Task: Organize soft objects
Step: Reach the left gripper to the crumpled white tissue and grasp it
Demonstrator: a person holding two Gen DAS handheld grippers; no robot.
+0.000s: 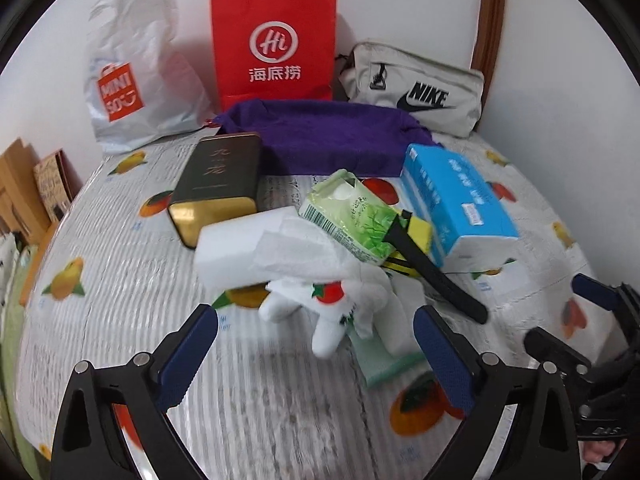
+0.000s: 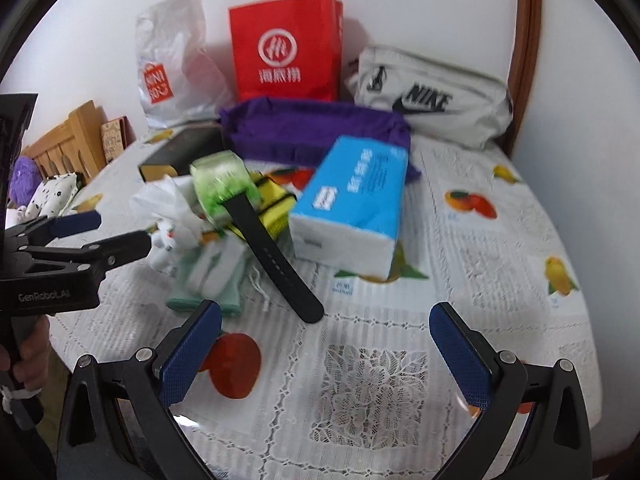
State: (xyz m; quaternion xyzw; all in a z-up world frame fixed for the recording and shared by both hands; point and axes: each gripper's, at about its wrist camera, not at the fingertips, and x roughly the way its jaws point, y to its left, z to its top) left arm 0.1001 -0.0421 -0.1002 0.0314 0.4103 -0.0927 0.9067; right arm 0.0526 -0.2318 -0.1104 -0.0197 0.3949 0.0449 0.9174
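A pile of items lies mid-table. A white plush toy (image 1: 324, 312) (image 2: 168, 240) with a tomato print lies at its near edge, under crumpled tissue (image 1: 296, 248). My left gripper (image 1: 314, 316) (image 2: 124, 229) is open, its fingertips on either side of the toy without touching it. Behind are a white foam block (image 1: 232, 248), a green wipes pack (image 1: 348, 212) (image 2: 220, 184), a blue tissue pack (image 1: 456, 204) (image 2: 352, 200) and a purple cloth bag (image 1: 328, 136) (image 2: 316, 128). My right gripper (image 2: 326, 312) (image 1: 560, 316) is open and empty over bare tablecloth, right of the pile.
A black strap (image 2: 276, 260) and a yellow sponge (image 2: 276, 200) lie in the pile, with a gold tin (image 1: 220, 176) at its left. A red paper bag (image 1: 276, 44), a white plastic bag (image 1: 136, 72) and a Nike pouch (image 1: 416, 88) stand against the wall. Wooden furniture (image 2: 68, 140) is at left.
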